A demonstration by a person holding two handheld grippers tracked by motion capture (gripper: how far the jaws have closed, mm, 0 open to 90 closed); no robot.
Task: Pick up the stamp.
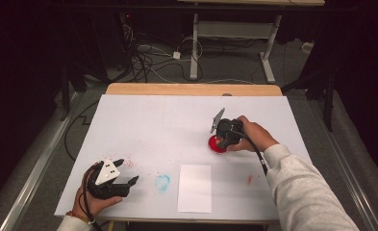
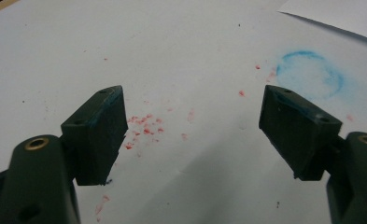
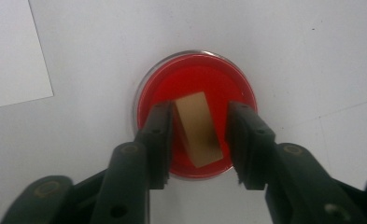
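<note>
White-covered table (image 1: 143,120), wooden edge at far side; dark room beyond, cables on grey floor, legs of another table behind. Sheet of white paper (image 1: 194,187) near front edge. Blue ring stain (image 1: 162,182) beside it; red specks (image 2: 144,126) scattered at left.

Right gripper (image 3: 197,140) lowered over red dish (image 3: 195,84), jaws either side of tan block (image 3: 199,128) standing tilted in dish; small gaps visible on both sides, pads not pressing.

Left gripper (image 2: 193,135) resting low near front left corner, jaws wide apart, nothing between.

No legible writing or labels.
</note>
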